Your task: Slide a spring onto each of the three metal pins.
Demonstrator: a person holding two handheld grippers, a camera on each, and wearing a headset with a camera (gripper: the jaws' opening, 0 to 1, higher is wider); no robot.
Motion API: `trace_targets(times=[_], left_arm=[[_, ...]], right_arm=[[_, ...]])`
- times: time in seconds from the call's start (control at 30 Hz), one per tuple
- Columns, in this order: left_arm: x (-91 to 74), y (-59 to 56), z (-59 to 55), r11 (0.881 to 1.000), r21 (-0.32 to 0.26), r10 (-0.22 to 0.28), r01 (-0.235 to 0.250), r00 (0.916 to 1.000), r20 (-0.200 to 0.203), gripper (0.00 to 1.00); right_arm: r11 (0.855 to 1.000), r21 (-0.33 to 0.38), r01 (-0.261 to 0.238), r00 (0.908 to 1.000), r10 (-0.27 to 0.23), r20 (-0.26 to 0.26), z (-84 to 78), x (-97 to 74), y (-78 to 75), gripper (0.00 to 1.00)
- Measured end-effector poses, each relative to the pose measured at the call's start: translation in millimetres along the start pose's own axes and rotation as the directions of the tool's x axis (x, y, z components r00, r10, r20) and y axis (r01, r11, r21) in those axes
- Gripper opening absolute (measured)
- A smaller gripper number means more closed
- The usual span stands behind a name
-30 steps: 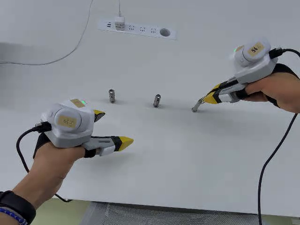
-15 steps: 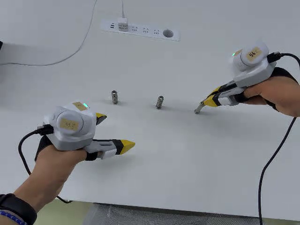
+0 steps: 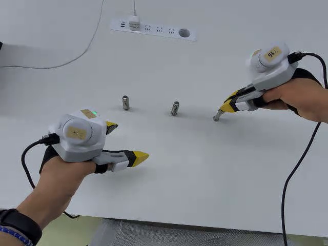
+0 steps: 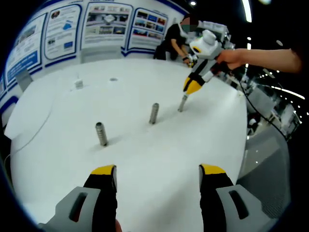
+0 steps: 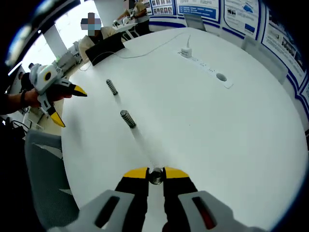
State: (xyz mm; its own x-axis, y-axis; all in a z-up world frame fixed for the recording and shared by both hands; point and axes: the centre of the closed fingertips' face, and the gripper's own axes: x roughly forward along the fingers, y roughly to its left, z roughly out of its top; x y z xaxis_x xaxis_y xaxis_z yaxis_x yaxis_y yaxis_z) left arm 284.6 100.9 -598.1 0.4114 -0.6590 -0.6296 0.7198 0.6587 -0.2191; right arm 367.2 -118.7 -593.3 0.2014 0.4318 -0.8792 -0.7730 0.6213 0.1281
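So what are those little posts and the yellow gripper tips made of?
The pins and their springs look like bare metal: grey, glinting, ridged coils. The yellow tips look like matte plastic or rubber: smooth, dull; I cannot tell which.

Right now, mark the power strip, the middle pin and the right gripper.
power strip (image 3: 154,29), head view, its white top face.
middle pin (image 3: 175,108), head view, mid-shaft.
right gripper (image 3: 224,108), head view, between its yellow fingertips.

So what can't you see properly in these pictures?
- The third pin: mostly covered by the jaws of the right gripper in the right gripper view, so its spring can't be confirmed.
- Same pin, head view: too small.
- The wall posters, left gripper view: writing blurred.
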Motion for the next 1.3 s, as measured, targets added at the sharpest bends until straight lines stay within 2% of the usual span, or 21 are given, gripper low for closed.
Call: trace_targets(times=[0.37, 1.3], left_arm=[[-1.3, 0.5, -5.8, 1.000, -0.012, -0.001, 0.001, 1.0000, -0.006, 0.71], [-4.2, 2.7, -8.9, 1.000, -0.028, 0.005, -0.006, 0.9998, -0.018, 0.71]], right_arm=[[1.000, -0.022, -0.001, 0.9998, 0.000, -0.022, -3.1, 9.7, 2.2, 0.13], [0.999, -0.033, -0.018, 0.9977, 0.016, -0.066, -18.8, 34.4, 3.5, 0.13]])
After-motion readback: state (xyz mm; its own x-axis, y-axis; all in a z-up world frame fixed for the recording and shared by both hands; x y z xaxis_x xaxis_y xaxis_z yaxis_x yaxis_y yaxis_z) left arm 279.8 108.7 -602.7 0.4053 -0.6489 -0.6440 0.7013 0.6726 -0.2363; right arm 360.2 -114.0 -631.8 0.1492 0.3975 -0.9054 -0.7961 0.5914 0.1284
